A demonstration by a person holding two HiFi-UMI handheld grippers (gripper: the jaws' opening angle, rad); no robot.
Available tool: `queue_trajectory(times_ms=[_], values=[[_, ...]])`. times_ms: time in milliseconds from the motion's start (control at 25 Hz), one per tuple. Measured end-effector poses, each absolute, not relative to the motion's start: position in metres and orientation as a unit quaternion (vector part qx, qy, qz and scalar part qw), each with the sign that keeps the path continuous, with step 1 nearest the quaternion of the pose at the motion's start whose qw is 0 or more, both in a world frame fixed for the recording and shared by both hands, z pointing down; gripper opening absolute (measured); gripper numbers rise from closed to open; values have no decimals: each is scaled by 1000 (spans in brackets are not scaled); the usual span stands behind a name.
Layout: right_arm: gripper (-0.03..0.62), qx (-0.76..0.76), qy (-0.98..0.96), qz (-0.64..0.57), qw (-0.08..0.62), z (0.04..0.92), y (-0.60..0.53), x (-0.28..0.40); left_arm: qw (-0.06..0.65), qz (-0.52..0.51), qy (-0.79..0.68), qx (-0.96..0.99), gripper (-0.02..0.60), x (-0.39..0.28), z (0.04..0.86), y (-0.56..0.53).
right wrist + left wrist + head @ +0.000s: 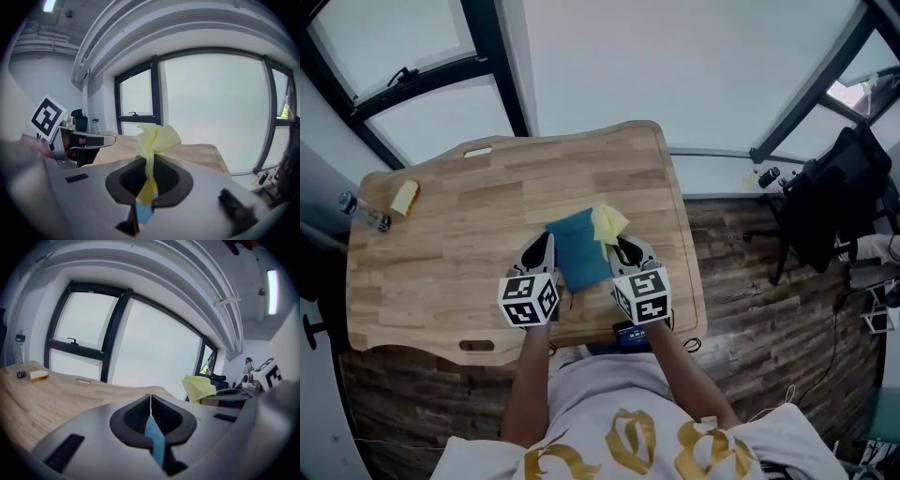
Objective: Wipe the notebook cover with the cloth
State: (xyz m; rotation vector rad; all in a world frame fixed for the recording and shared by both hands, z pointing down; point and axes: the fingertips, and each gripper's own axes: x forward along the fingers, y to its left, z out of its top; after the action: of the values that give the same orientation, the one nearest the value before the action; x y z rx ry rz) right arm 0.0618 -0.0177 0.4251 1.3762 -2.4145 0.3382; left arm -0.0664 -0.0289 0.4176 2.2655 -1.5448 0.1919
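Note:
A teal notebook [578,248] lies on the wooden table [469,244], between my two grippers. My left gripper [546,247] sits at the notebook's left edge with its jaws pressed together [150,397]; a blue sliver of the notebook [156,441] shows in the gap behind the tips. My right gripper [620,246] is at the notebook's right edge, shut on a crumpled yellow cloth [607,223] that sticks up from the jaws [150,161]. The cloth [157,137] hangs just above the notebook's far right corner. From the left gripper view the cloth [199,388] shows off to the right.
A small bottle [362,213] and a yellow block [404,198] stand at the table's far left corner. A dark blue flat object [630,336] lies at the near edge by the person's body. A black office chair [834,202] stands right of the table; windows lie beyond.

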Motion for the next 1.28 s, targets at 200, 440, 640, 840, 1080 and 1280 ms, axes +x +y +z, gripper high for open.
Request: queue_trajectory(times_ms=[200, 440, 640, 840, 1080, 1280], values=[[37, 482, -856, 103, 156, 411, -7, 53, 163, 53, -568, 805, 20, -77, 395, -19], [37, 469, -866, 91, 149, 404, 4, 41, 150, 63, -581, 797, 20, -86, 393, -8], [37, 471, -866, 85, 147, 403, 8, 39, 144, 57, -580, 800, 20, -90, 386, -4], [37, 475, -864, 79, 147, 403, 8, 38, 133, 47, -585, 799, 20, -98, 375, -1], [37, 474, -865, 69, 150, 400, 4, 36, 133, 42, -587, 798, 19, -102, 374, -1], [37, 472, -866, 67, 154, 399, 3, 35, 134, 42, -590, 795, 20, -107, 373, -3]])
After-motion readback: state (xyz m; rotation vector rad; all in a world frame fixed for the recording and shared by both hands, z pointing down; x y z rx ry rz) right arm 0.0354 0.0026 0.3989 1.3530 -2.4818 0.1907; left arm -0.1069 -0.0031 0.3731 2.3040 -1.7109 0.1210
